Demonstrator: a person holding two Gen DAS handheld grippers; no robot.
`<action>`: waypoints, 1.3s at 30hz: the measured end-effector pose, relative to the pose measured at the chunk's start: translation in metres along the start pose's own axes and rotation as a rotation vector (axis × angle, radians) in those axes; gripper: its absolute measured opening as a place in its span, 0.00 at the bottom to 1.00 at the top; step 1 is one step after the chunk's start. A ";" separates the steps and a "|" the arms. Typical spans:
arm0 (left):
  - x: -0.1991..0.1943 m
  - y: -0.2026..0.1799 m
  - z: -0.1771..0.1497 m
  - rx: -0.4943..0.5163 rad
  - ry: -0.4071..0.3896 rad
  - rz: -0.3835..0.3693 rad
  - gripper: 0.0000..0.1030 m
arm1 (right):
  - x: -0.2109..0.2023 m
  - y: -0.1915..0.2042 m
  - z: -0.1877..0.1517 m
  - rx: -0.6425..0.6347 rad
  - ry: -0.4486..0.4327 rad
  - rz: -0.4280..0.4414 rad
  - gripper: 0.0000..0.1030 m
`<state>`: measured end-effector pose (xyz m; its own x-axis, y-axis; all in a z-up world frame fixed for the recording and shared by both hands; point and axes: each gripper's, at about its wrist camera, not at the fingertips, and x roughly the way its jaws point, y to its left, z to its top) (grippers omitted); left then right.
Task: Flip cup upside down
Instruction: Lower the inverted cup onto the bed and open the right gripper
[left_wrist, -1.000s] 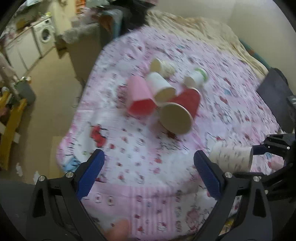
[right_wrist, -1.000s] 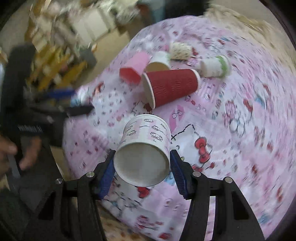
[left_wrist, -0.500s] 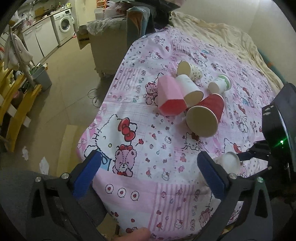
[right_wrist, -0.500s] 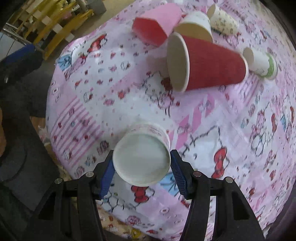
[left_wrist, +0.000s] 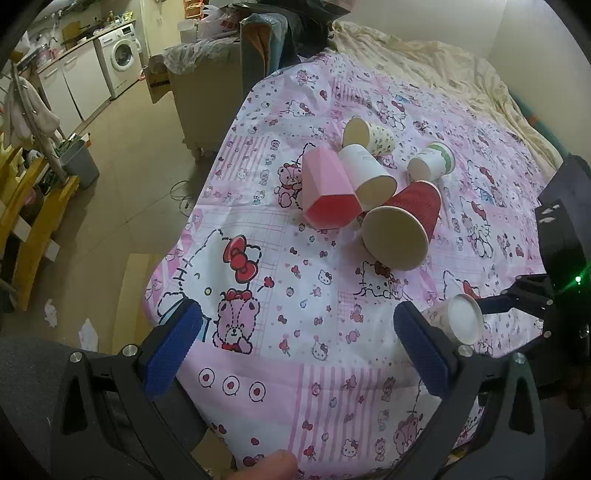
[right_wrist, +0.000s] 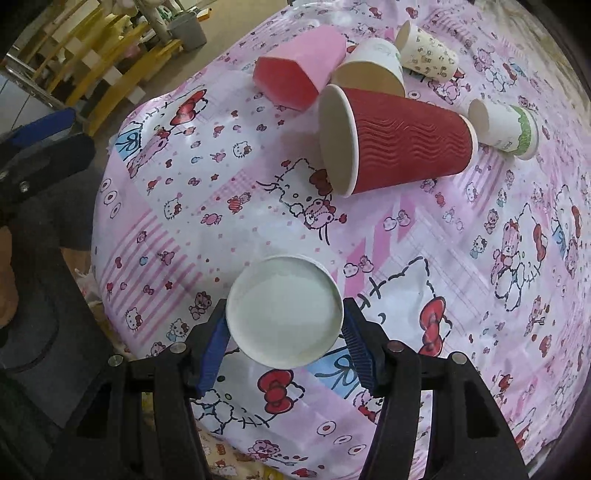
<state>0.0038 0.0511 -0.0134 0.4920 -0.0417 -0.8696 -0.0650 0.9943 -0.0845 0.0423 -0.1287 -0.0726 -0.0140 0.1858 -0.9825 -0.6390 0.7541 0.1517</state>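
My right gripper (right_wrist: 283, 347) is shut on a white printed paper cup (right_wrist: 283, 311). The cup's flat base faces the camera and its mouth points down at the pink cartoon-print cloth (right_wrist: 229, 229). In the left wrist view the same cup (left_wrist: 456, 320) shows at the right, held by the right gripper (left_wrist: 480, 314) just above the cloth (left_wrist: 295, 302). I cannot tell whether its rim touches the cloth. My left gripper (left_wrist: 295, 347) is open and empty over the cloth's near edge.
Several cups lie on their sides further in: a red ribbed cup (left_wrist: 404, 225), a pink cup (left_wrist: 327, 192), a white cup (left_wrist: 367, 173), a patterned cup (left_wrist: 369, 134), a green-banded cup (left_wrist: 432, 160). The floor (left_wrist: 122, 173) drops off left of the cloth.
The right gripper has turned the cup from lying sideways with its mouth showing to mouth-down, and lowered it toward the cloth. The left gripper has drawn back and stayed open.
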 end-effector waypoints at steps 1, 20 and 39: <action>0.000 0.000 0.000 -0.001 -0.003 0.001 0.99 | -0.001 -0.001 -0.001 0.005 -0.002 0.002 0.75; -0.023 -0.023 -0.005 0.061 -0.136 -0.021 0.99 | -0.090 -0.014 -0.058 0.249 -0.443 0.012 0.80; -0.080 -0.043 -0.063 0.076 -0.335 0.028 1.00 | -0.123 0.010 -0.166 0.567 -0.806 -0.187 1.00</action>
<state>-0.0874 0.0052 0.0290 0.7495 0.0080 -0.6620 -0.0242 0.9996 -0.0154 -0.0900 -0.2490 0.0313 0.7084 0.2469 -0.6612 -0.1138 0.9645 0.2382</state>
